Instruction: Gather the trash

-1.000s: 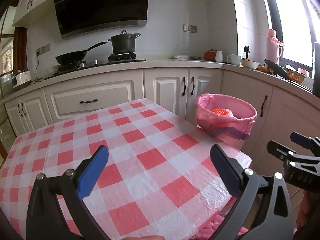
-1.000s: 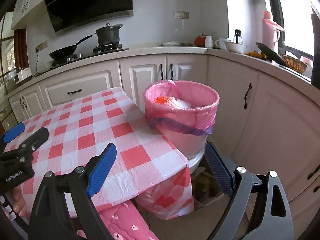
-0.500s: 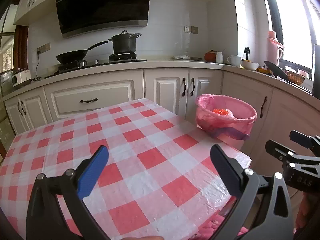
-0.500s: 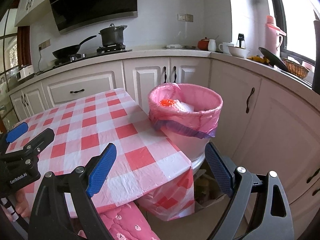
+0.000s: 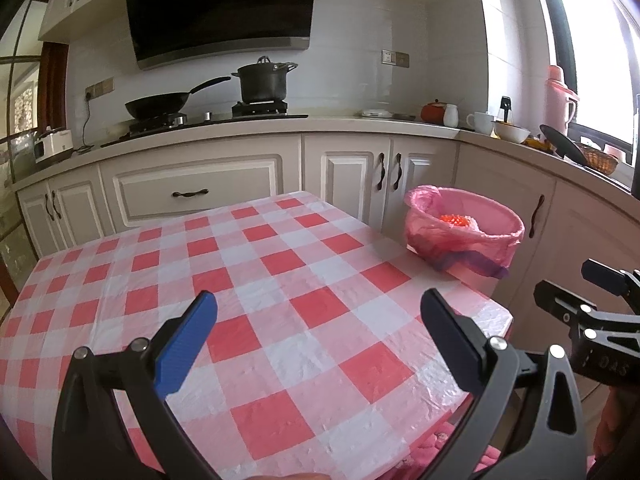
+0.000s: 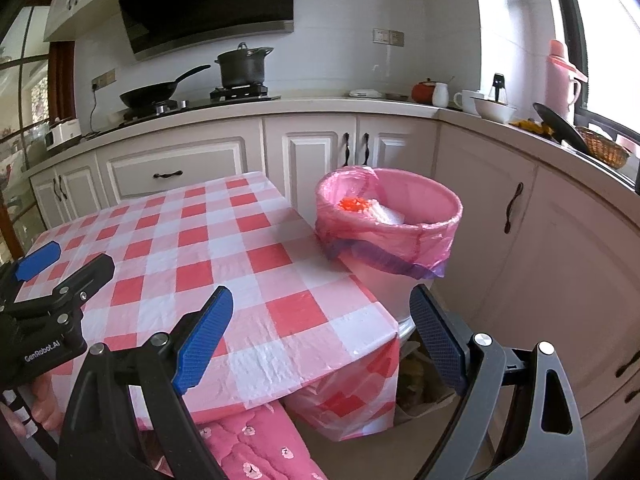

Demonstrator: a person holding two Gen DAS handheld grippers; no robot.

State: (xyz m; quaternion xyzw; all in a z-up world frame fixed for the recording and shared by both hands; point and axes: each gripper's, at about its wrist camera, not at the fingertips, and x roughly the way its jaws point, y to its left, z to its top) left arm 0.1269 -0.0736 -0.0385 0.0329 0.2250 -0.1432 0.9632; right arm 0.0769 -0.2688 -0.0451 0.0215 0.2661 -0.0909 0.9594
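**Beside the table, the bin is already holding the rubbish**

On the red-and-white checked tablecloth [image 5: 256, 280] nothing is lying: no wrapper, scrap or crumb is showing on the part that either camera is taking in. Just past the table's far right corner the trash bin [image 6: 400, 240] is standing on the floor, lined with a pink bag whose edge is folding down over the rim, with a purple band hanging below it. Inside, something orange [image 6: 354, 203] is resting against a pale white wad [image 6: 384, 213], both sitting high in the bag.

Both tongs are standing wide and are holding nothing. The left gripper [image 5: 320, 340] is hovering over the near half of the cloth, its blue pad and its dark pad well apart with only checks between them. The right gripper [image 6: 320, 332] is hanging over the table's near right corner, pointing toward the bin, its jaws equally spread and empty; from this side the left gripper is also showing at the picture's left edge.

Judging from this, the collecting is looking all but done: the rubbish is sitting in the bin and the cloth is showing none. What may be remaining is anything lying out of view, or closing up the bag, though neither pair of jaws is reaching for it.
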